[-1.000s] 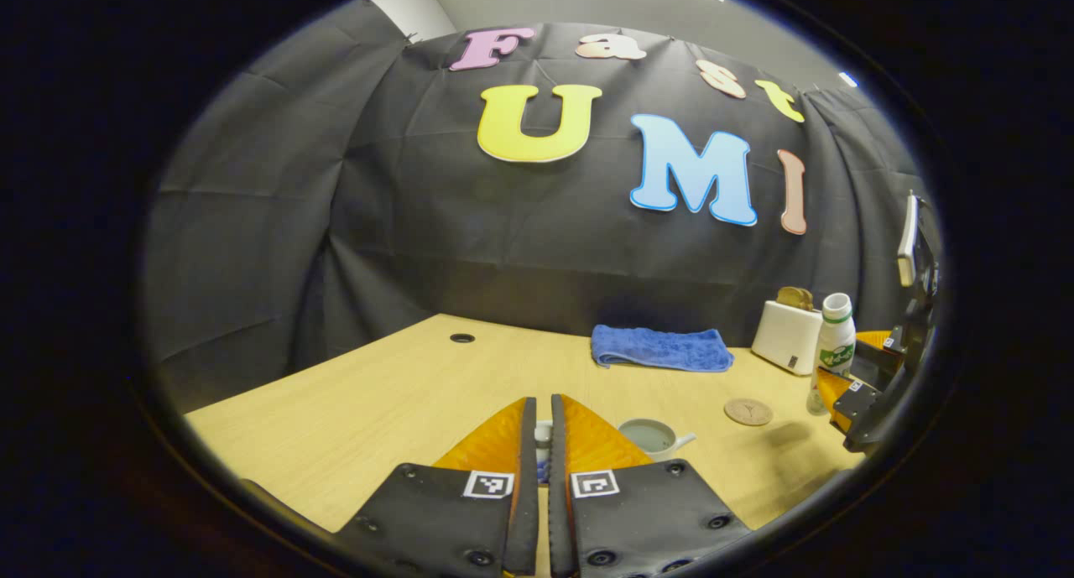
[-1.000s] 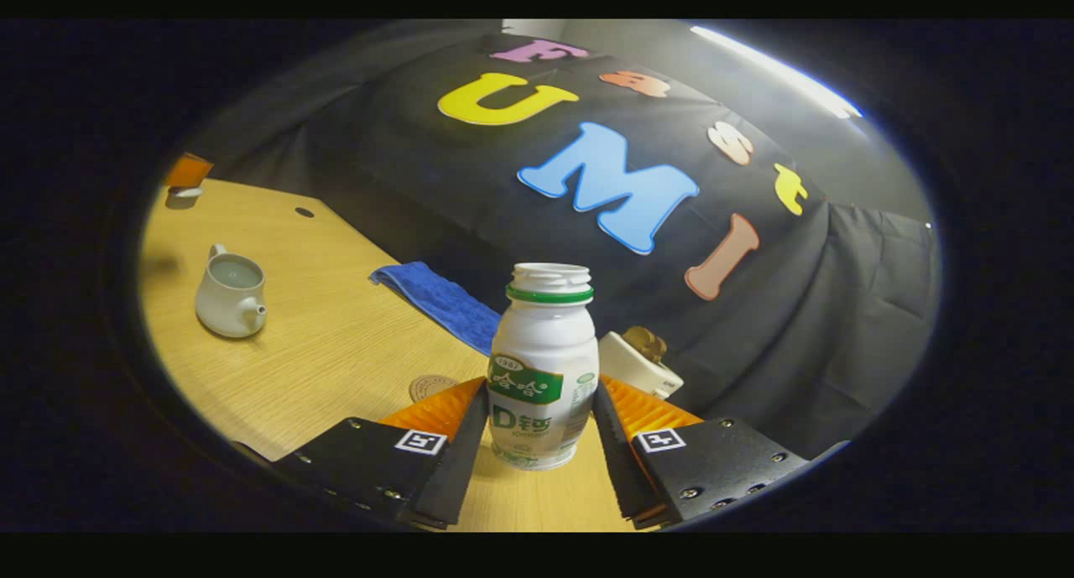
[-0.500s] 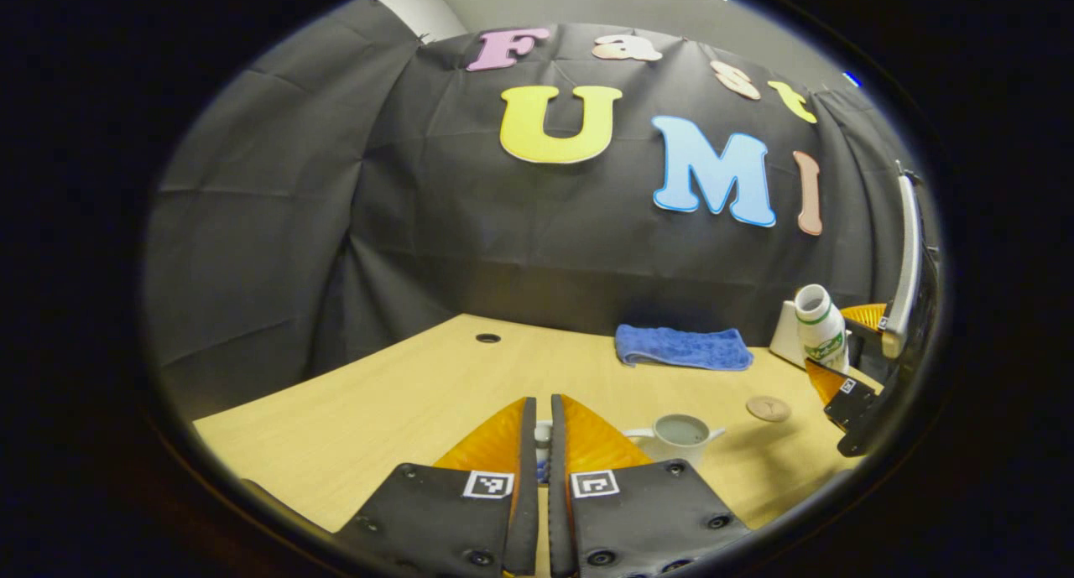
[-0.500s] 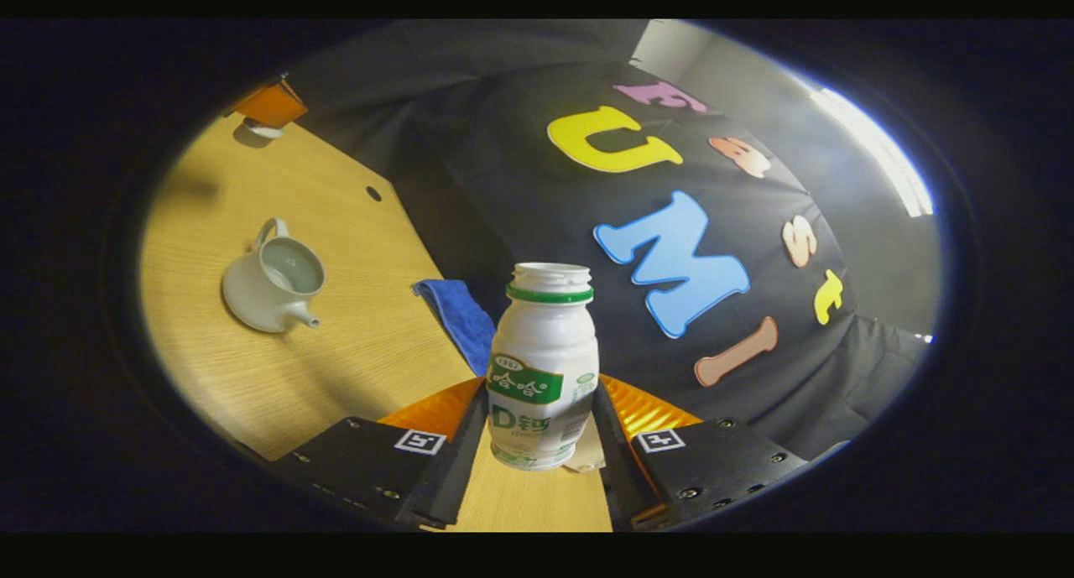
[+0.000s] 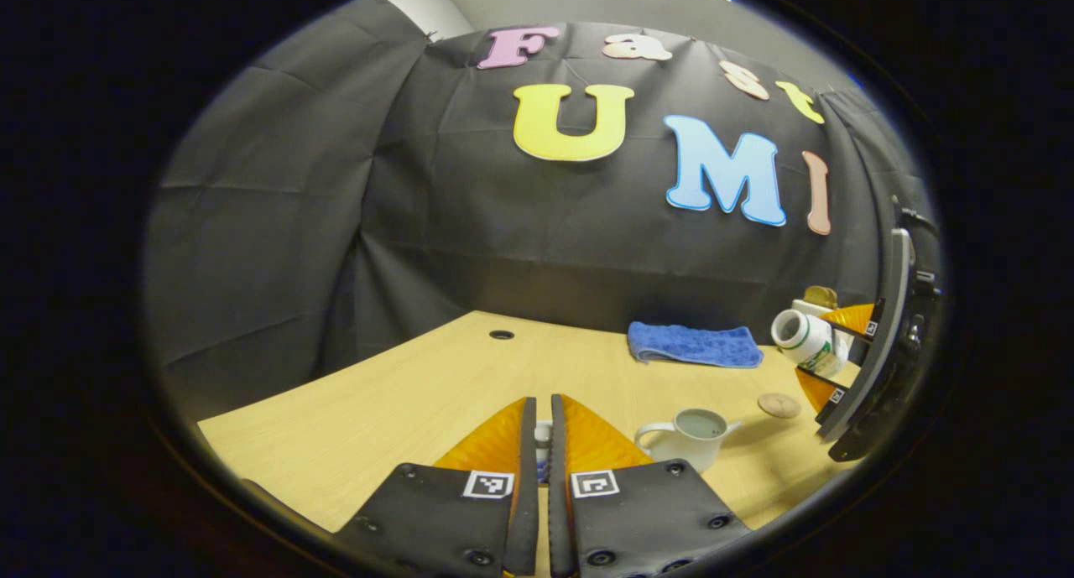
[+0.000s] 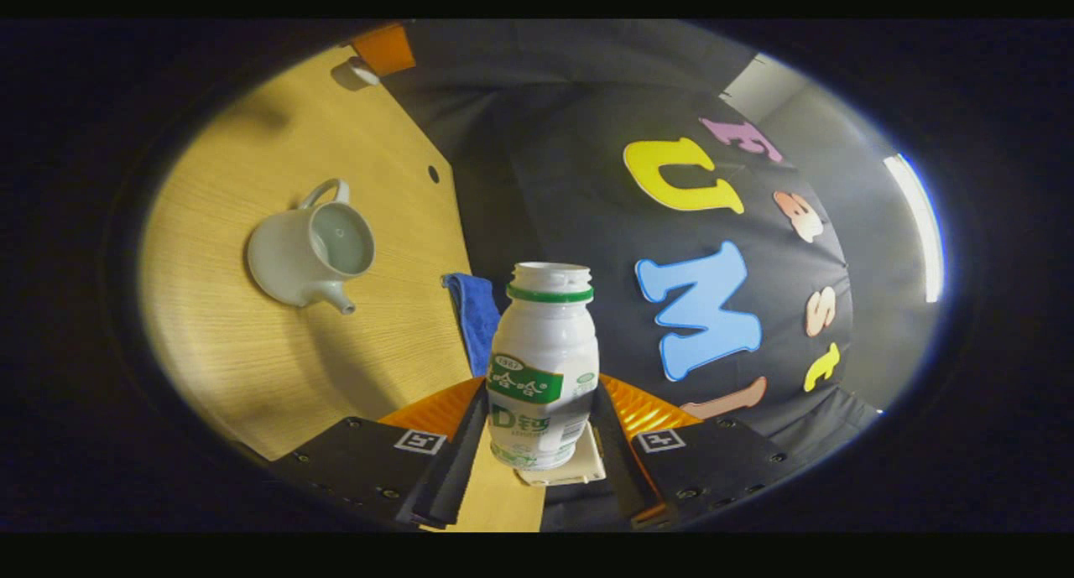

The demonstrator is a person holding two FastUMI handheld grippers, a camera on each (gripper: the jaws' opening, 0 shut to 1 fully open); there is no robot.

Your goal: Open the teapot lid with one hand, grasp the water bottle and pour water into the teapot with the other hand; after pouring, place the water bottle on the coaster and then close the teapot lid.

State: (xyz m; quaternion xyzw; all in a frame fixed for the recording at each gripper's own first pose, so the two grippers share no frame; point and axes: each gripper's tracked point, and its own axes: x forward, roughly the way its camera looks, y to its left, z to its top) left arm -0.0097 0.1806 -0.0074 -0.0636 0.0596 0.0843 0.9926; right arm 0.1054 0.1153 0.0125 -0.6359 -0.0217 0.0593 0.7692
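Observation:
The white teapot stands open on the wooden table, with liquid inside; in the right gripper view the teapot lies upper left. My left gripper is shut on the small white teapot lid, left of the pot and above the table. My right gripper is shut on a white water bottle with a green label and no cap. In the left gripper view the bottle is tipped on its side in the air, mouth toward the pot, right of it. A round coaster lies beyond the pot.
A folded blue towel lies by the back wall. A white toaster-like box stands behind the bottle. There is a cable hole in the table at the back. My left gripper with the lid appears far off.
My right gripper has lifted the bottle off the table and rolled it from upright to nearly sideways while moving toward the teapot. My left gripper still holds the lid, hardly moved.

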